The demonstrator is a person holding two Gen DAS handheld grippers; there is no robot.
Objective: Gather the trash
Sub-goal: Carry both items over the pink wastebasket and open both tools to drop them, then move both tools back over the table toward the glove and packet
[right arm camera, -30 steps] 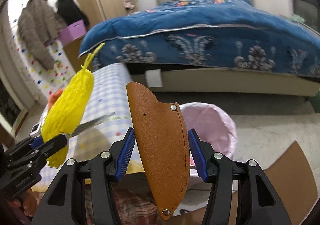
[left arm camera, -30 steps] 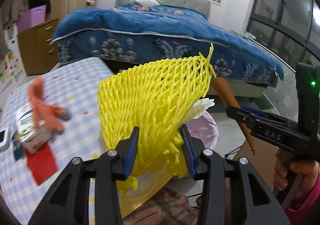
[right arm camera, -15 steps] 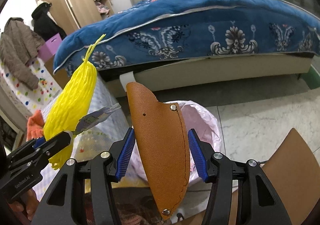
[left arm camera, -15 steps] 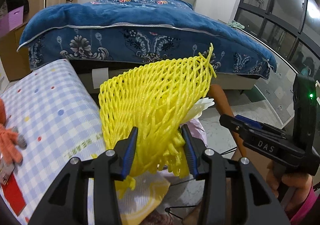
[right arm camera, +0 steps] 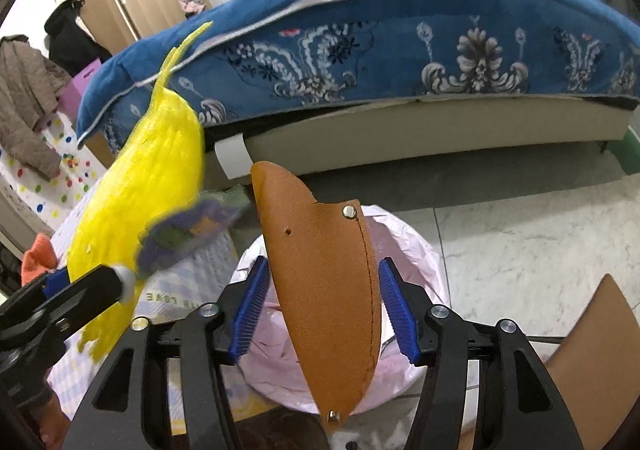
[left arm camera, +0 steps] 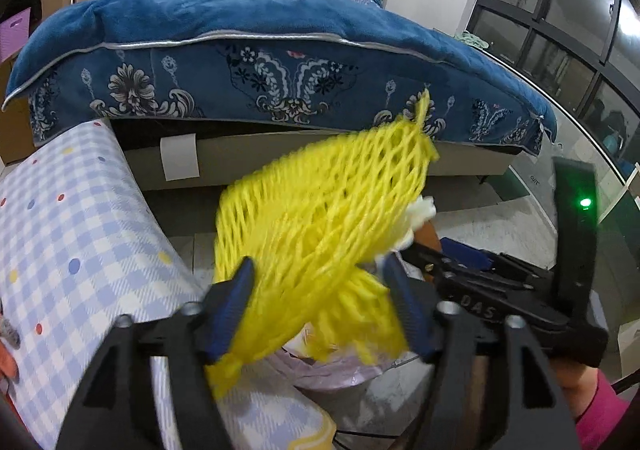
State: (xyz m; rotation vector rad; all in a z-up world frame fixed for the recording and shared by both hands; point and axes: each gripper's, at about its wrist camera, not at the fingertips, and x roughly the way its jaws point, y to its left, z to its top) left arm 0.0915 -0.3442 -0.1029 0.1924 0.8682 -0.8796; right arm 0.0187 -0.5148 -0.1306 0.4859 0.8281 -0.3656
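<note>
- The left gripper has its jaws parted wide; the yellow net sits between the blue pads, blurred and tilted to the right, and whether the pads touch it cannot be told.
- In the right wrist view, the net shows at the left with a blurred purple scrap against it.
- The right gripper has its jaws partly open, gripping a brown leather sheath that stands upright, tip up, with rivets near the top and bottom.
- The sheath hangs just above the bin, which is lined with a pink bag.
- In the left wrist view, the bin lies below the net, mostly hidden by it.
- The worktop with its blue checked cloth is at the left, beside the bin.
- A bed with a blue quilt stands behind, across the tiled floor.
</note>
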